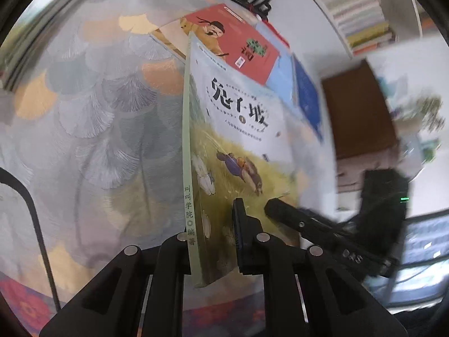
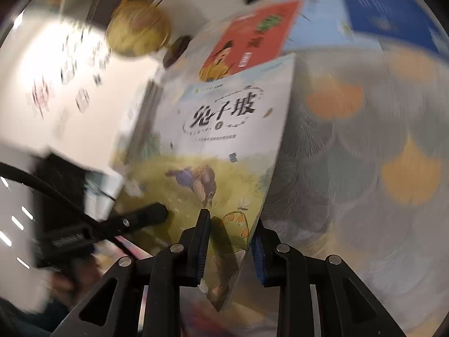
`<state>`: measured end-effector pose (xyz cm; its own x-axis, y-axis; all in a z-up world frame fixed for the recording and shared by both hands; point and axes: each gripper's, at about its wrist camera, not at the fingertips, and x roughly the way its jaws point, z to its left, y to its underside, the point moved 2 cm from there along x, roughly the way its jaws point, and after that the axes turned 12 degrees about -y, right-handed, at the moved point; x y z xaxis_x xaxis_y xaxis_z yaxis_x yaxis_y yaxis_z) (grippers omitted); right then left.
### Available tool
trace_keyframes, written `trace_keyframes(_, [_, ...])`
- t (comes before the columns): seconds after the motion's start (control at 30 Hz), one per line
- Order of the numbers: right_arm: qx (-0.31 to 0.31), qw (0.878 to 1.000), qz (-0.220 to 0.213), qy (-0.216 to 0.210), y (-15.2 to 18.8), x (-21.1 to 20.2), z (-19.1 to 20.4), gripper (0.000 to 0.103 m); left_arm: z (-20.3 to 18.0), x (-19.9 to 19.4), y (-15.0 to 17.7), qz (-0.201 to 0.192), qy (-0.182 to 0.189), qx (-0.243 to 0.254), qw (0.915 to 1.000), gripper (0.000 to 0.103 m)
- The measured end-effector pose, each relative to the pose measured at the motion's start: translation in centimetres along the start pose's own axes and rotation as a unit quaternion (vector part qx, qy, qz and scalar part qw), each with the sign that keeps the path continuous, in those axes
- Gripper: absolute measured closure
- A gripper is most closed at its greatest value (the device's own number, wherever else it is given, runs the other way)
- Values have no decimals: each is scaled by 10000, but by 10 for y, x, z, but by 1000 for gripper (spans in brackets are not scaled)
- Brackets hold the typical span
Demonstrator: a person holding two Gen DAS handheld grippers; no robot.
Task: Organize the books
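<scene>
A picture book with a rabbit on a grassy slope is lifted off the cloth, tilted, spine to the left in the left wrist view. My left gripper is shut on its near end; one finger presses the cover and the other is hidden behind the spine. My right gripper is shut on the book's lower edge, one pad on each face. Each view shows the other gripper's finger lying on the cover. Behind lie a red book and a blue book.
A cloth with a grey and orange leaf pattern covers the table. A tall stack of books stands at the back right, with a brown box in front of it. A yellow round object sits at the back left.
</scene>
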<state>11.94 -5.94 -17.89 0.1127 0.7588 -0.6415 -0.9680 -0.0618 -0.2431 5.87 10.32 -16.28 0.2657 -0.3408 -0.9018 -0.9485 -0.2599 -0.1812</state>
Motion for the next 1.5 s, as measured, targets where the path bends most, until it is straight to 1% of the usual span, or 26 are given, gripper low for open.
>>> trace_keyframes(0.03, [-249, 9995, 38, 206, 1, 3, 7, 76, -4, 0, 2, -53, -188, 169, 9997, 91])
trace_keyframes(0.07, [-560, 9975, 79, 435, 4, 6, 16, 76, -6, 0, 3, -95, -296, 270, 9992, 91])
trace_keyframes(0.1, [-740, 9957, 102, 546, 5, 7, 21, 76, -7, -1, 2, -124, -344, 309, 9989, 91])
trace_keyframes(0.13, [-946, 9932, 111, 666, 8, 9, 27, 76, -8, 0, 2, -145, -364, 332, 9987, 91])
trace_keyframes(0.23, [-1295, 9879, 85, 845, 10, 8, 36, 76, -9, -5, 1, -239, -439, 437, 9978, 91])
trace_keyframes(0.3, [-1492, 9841, 67, 964, 13, 7, 41, 76, -14, -11, 3, -262, -456, 644, 9965, 91])
trace_keyframes(0.4, [-1887, 9737, 45, 1275, 19, 5, 49, 75, -20, -22, 2, -346, -405, 863, 9948, 91])
trace_keyframes(0.43, [-1954, 9721, 38, 1298, 21, 4, 53, 75, -20, -27, 3, -391, -383, 876, 9946, 91])
trace_keyframes(0.57, [-2004, 9721, -77, 1219, 19, -3, 64, 75, -16, -41, -2, -543, -291, 960, 9935, 91])
trace_keyframes(0.67, [-2026, 9704, -203, 1299, 13, -4, 79, 75, -5, -51, -6, -587, -92, 944, 9938, 91])
trace_keyframes(0.87, [-2089, 9661, -352, 1474, 4, 9, 117, 75, 23, -84, -22, -793, 181, 969, 9920, 91])
trace_keyframes(1.03, [-2083, 9665, -571, 1384, -10, 23, 156, 74, 54, -121, -40, -1102, 279, 1017, 9883, 91])
trace_keyframes(1.17, [-2221, 9640, -682, 1292, -27, 48, 188, 73, 85, -146, -61, -1412, 189, 981, 9849, 91])
trace_keyframes(1.33, [-2560, 9572, -612, 1205, -56, 104, 226, 73, 133, -166, -89, -1654, -54, 838, 9826, 91])
trace_keyframes(1.43, [-2599, 9576, -555, 1110, -72, 135, 239, 73, 169, -170, -109, -1735, -181, 652, 9825, 91])
trace_keyframes(1.5, [-2562, 9595, -488, 1064, -84, 159, 245, 73, 186, -169, -121, -1775, -244, 539, 9823, 91])
